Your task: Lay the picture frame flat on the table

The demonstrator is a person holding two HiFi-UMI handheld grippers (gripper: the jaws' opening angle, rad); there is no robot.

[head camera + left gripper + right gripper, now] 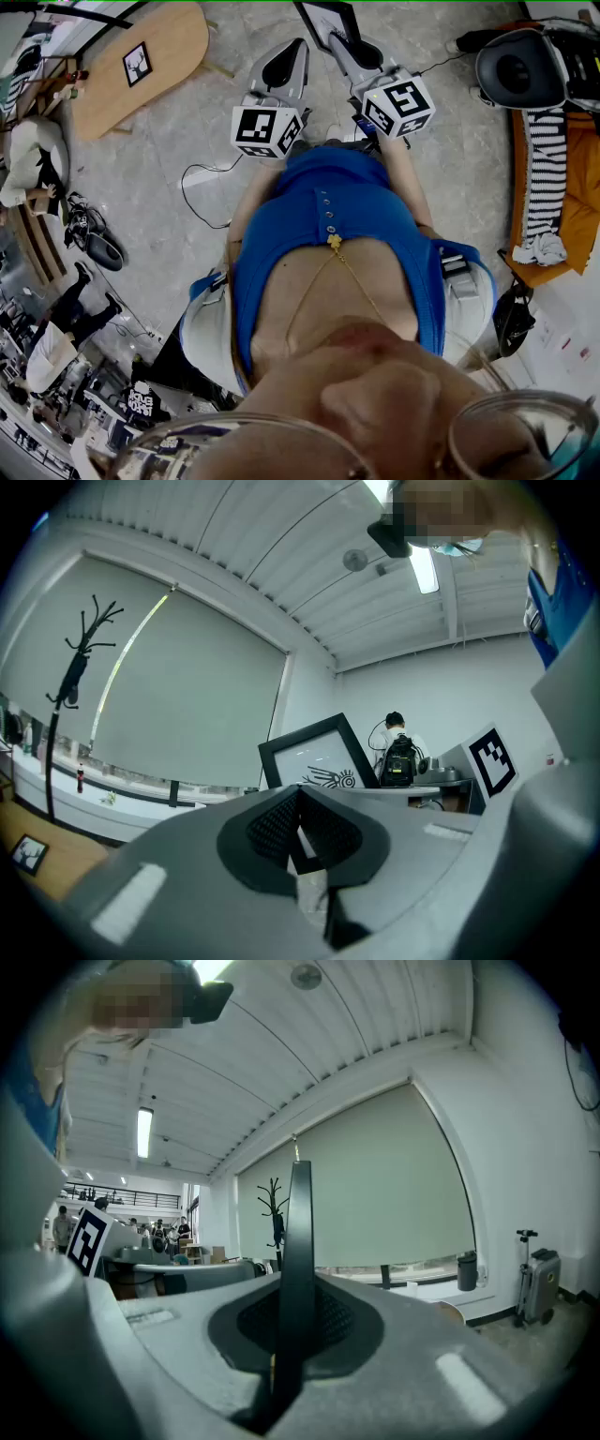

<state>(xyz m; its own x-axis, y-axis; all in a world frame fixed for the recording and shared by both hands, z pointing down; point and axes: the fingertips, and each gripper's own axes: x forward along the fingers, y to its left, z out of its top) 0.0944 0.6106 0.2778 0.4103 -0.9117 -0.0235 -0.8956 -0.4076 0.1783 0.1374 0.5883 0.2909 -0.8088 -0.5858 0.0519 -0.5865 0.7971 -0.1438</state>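
Observation:
My right gripper [343, 41] is shut on the lower edge of a black picture frame [328, 17], which it holds upright over the floor. The right gripper view shows that frame edge-on [298, 1232], pinched between the pads of the right gripper [296, 1290]. In the left gripper view the frame [314, 758] shows its white print with a black drawing. My left gripper [292, 52] hangs just left of it, and the left gripper [298, 801] has its jaws together on nothing. The wooden table [173, 42] lies at upper left and bears a small framed picture [137, 64].
A cable [202, 192] runs over the grey floor by my feet. An orange seat [572, 206] with a striped cloth [546, 159] and a black bag [516, 67] stands at the right. Shoes [94, 239] lie at the left. A coat stand [80, 667] is near the window.

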